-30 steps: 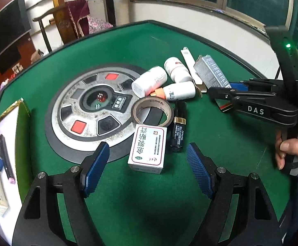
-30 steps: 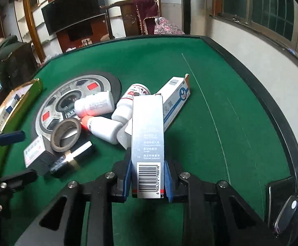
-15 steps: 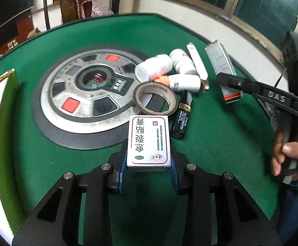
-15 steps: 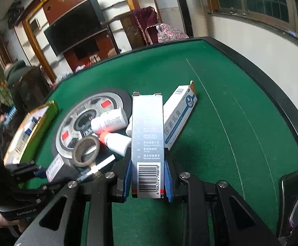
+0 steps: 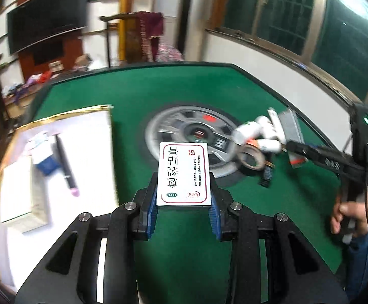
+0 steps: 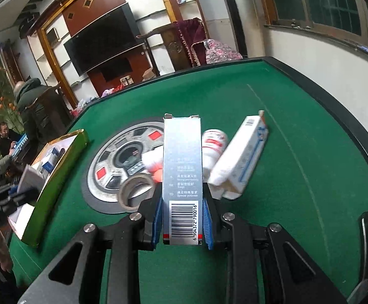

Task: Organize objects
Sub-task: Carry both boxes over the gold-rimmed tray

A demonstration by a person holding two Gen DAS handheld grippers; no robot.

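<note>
Left tool [image 5: 183, 211]: blue pads clamped on the near end of a flat white carton [image 5: 183, 173] with a thin red border, large dark characters printed across its face and a small green oval mark near the gripped end. The carton is held clear of the desk [image 5: 234, 93], projecting forward, just beside the right edge of the gold-rimmed tray [image 5: 65, 115].

Right tool [image 6: 182, 224]: pads closed on a tall silver-grey box [image 6: 182, 167] — barcode and a red stripe at the gripped end, a column of faint white text above, top flap slightly torn open. It too is off the green felt.

Tray contents, left view: a pale long box [image 5: 27, 195], a blue-and-white pack [image 5: 43, 154] and a dark pen with a pink tip [image 5: 66, 163].

Remaining on the desk around the round grey centre panel [image 6: 123, 162] — a roll of tan tape [image 6: 136, 190], white bottles [image 6: 213, 145], one with an orange cap, a long white-and-blue carton [image 6: 242, 157], and a small dark item [image 5: 267, 176] beside the tape. Detail there is blurred.

A hand [image 5: 348, 214] grips the right tool's handle at the edge of the left view.
</note>
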